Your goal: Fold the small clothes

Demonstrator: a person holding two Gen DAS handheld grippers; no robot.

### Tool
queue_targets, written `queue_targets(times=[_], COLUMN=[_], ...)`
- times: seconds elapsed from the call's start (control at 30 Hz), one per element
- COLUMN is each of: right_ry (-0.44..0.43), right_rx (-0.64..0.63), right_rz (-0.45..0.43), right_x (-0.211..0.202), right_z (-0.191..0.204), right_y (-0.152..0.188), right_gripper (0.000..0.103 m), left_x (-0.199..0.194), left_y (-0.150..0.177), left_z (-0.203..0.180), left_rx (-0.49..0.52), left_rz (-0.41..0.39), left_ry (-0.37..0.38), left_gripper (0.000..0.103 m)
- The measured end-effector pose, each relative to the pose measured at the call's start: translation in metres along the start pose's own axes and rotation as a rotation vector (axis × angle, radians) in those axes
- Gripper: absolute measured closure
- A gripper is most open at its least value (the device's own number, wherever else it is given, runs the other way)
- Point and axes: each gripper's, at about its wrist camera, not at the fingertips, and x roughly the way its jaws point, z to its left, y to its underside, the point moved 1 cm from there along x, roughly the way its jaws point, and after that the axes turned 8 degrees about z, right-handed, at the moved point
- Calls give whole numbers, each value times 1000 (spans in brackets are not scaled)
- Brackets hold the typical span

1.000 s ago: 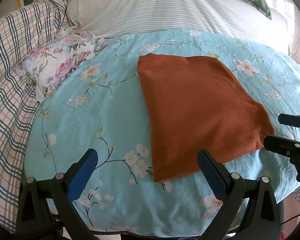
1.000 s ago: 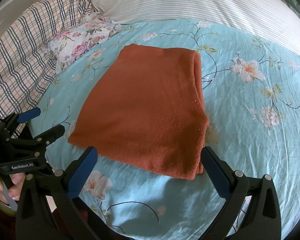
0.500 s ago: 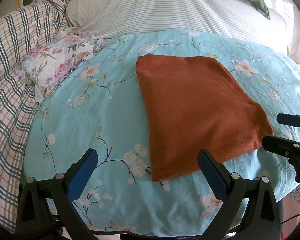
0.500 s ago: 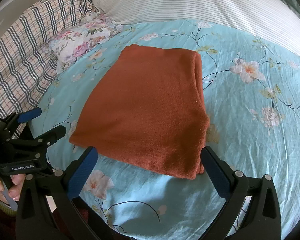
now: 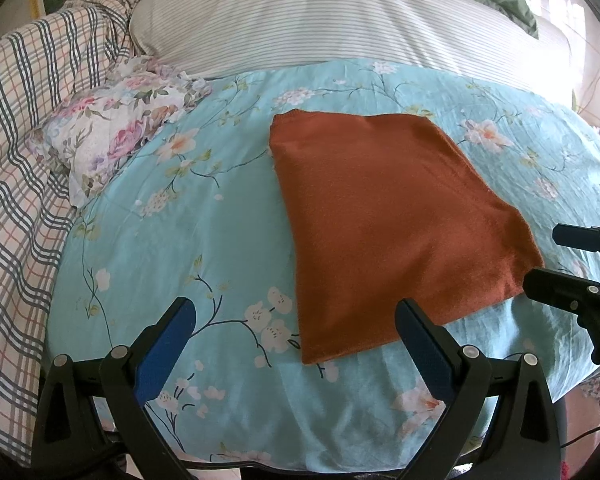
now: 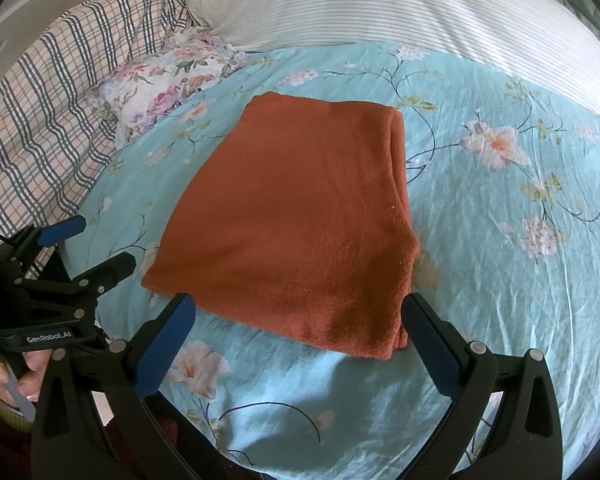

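Observation:
A rust-orange knitted garment (image 5: 384, 220) lies folded into a flat rectangle on the turquoise floral sheet (image 5: 188, 216). Seen from the right wrist, the same garment (image 6: 300, 220) shows stacked layers along its right edge. My left gripper (image 5: 296, 322) is open just short of the garment's near left corner, nothing between its fingers. Over the near edge of the fold my right gripper (image 6: 298, 318) hangs open, holding nothing. Each gripper appears in the other's view: the right one (image 5: 556, 256) beside the garment's right corner, the left one (image 6: 96, 244) off its left corner.
A floral pillow (image 5: 112, 132) and a plaid blanket (image 5: 24, 152) lie on the left. A striped white pillow (image 5: 320, 20) spans the back of the bed. The bed's near edge runs just under both grippers. A hand (image 6: 8, 376) holds the left gripper's handle.
Both grippers have drifted back very slightly from the garment; it sits a touch higher in both views. The garment itself has not moved, and both stay open.

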Motion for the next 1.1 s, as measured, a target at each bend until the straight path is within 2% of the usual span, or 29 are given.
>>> queue_targets(times=[1.1], right_ry=[-3], right_rx=[0], right_rz=[-5], right_x=[-4], right_z=[-1], right_y=[-6], right_gripper=[1], left_x=[-5], left_y=[-5], left_z=[-1], left_rx=[9], left_rz=[-8], left_ry=[5], left_gripper=[3])
